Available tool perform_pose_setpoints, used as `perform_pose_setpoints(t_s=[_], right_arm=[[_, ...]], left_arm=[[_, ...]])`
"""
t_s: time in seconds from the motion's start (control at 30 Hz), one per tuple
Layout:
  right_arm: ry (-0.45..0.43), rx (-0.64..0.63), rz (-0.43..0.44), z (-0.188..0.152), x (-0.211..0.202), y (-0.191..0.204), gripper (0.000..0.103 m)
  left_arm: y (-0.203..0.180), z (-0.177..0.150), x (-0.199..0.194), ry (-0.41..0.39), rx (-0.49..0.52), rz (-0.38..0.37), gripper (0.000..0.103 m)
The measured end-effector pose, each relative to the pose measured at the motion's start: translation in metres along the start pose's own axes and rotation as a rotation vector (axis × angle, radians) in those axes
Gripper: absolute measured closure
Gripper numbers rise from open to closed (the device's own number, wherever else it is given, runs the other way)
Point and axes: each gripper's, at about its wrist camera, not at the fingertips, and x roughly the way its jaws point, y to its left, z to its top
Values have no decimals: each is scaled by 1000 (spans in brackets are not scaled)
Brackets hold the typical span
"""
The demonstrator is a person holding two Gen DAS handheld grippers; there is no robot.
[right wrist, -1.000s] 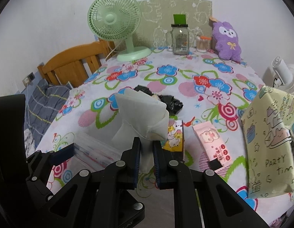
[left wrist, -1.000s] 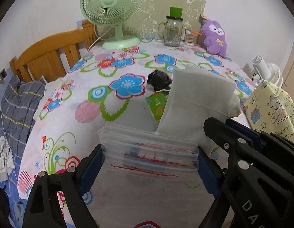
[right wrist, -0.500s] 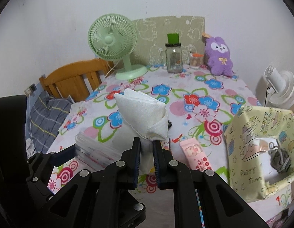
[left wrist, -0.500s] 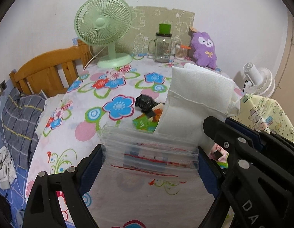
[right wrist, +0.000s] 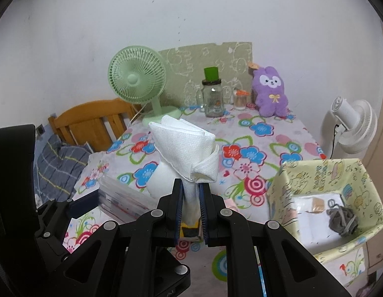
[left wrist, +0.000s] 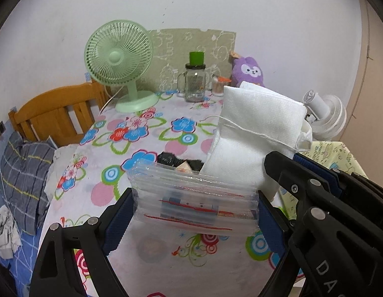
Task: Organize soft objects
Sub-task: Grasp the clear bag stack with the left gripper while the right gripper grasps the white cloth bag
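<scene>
Clamping a folded white cloth [right wrist: 184,148] at centre frame, the right gripper [right wrist: 191,198] had its fingers pressed together on the cloth's lower end. The left gripper [left wrist: 195,210], spread wide, squeezed a stack of clear zip bags [left wrist: 194,198] between its pads, low in its view, above the flowered desk [left wrist: 142,133]. A yellow patterned box [right wrist: 325,180] sat at lower right.

Both wrist views look down-forward over the floral table [left wrist: 147,146] (sharing the green fan [right wrist: 137,80]).
</scene>
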Motion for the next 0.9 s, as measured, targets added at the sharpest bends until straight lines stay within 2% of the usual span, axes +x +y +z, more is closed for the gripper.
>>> perform_pose_setpoints(t_s=[0.53, 0.9], right_arm=[[-65, 4, -30, 21, -27, -26, 87], [-81, 45, -77, 24, -38, -59, 87]], left_arm=[[-35, 21, -15, -61, 29, -18, 11], [-69, 30, -10, -58, 65, -53, 11]])
